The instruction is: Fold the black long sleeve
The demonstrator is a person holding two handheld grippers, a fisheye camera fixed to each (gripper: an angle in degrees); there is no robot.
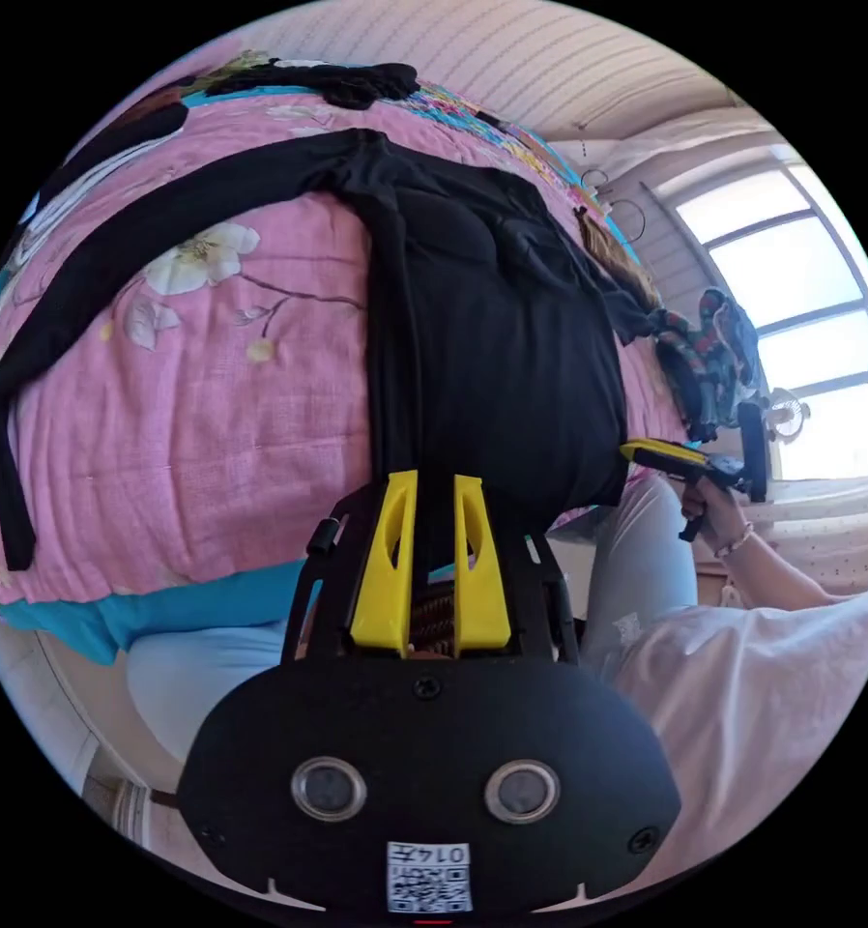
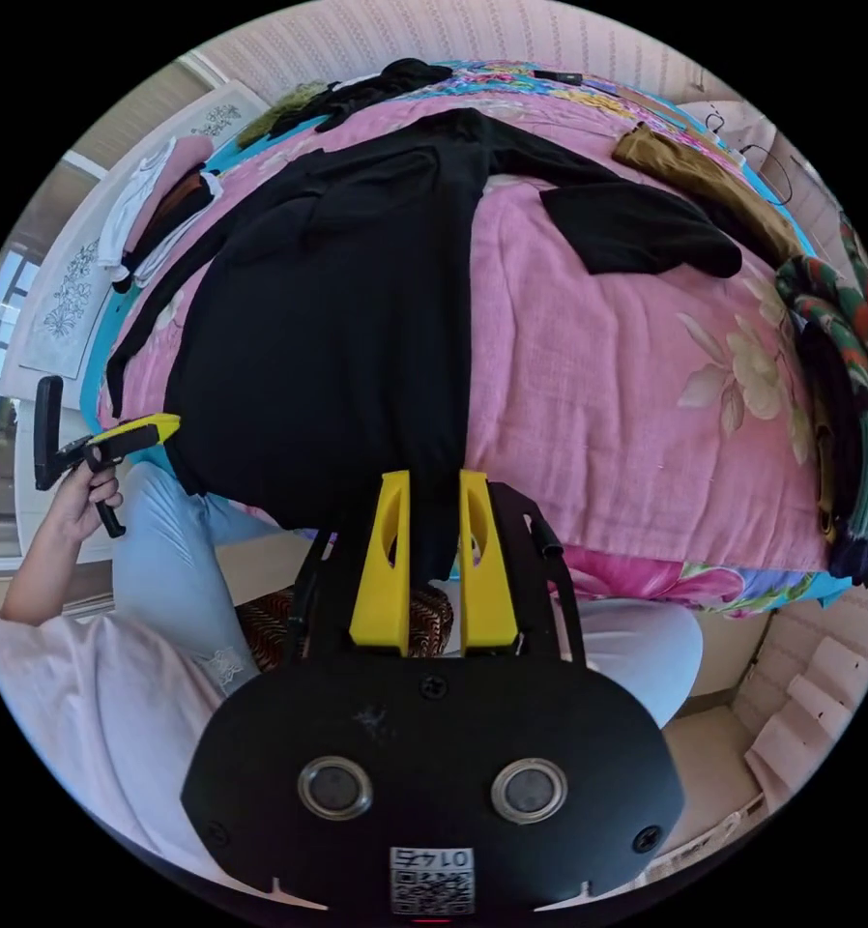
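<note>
Black long-sleeve knit shirt (image 1: 492, 329) lies spread on pink floral quilted bedspread (image 1: 192, 416), hem at the near edge. Left gripper (image 1: 432, 483) yellow jaws nearly closed with hem cloth between them; right gripper (image 2: 432, 483) likewise, though actual pinch contact is hidden by dark fabric. Right gripper view adds a striped green-red garment pile (image 2: 840, 387); left gripper view, a bright window (image 1: 792, 290).
</note>
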